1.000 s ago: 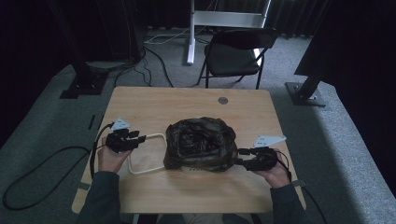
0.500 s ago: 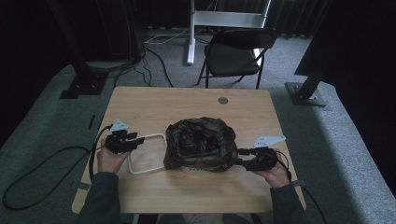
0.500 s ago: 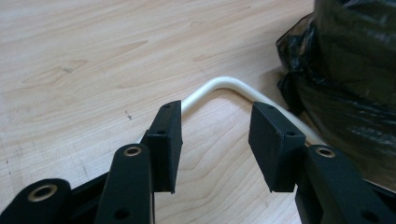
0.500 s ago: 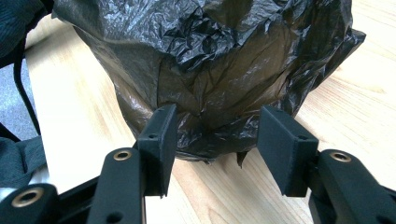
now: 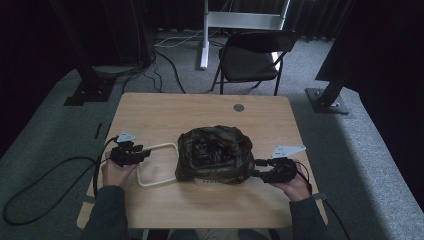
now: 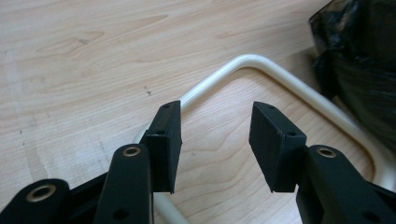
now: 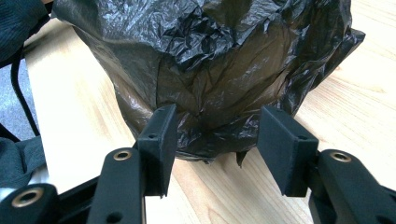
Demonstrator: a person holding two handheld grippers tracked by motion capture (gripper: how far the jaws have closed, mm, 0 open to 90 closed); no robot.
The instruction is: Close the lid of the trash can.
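So from where I stood, the job looked like sorting out that black bag (image 5: 214, 161) sitting mid-table, with a cream loop handle (image 5: 156, 165) sticking out flat on the wood to its left, probably belonging to whatever basket or bin the bag was lining, though I couldn't see that part under the plastic.

The left gripper (image 6: 215, 135) had its jaws standing wide and had just been opening further; nothing was pinched between them. One jaw sat right over the handle's near rail, the other hung over bare wood inside the loop. The right gripper (image 7: 217, 140) was also open, jaws parted just in front of the lower edge of the bag, with crinkled plastic bulging toward the gap, but the pads weren't pressing on it as far as I could tell.

If I'd been doing it, I'd have got the left jaws squarely either side of the rail before closing, since a round tube will roll out of a sloppy pinch. On the right, I'd have grabbed a proper fold of plastic, not a single thin layer, or it just tears or slips.

As for contents, the top of the bag looked bunched and rumpled, and it was too dark to say what was inside, if anything
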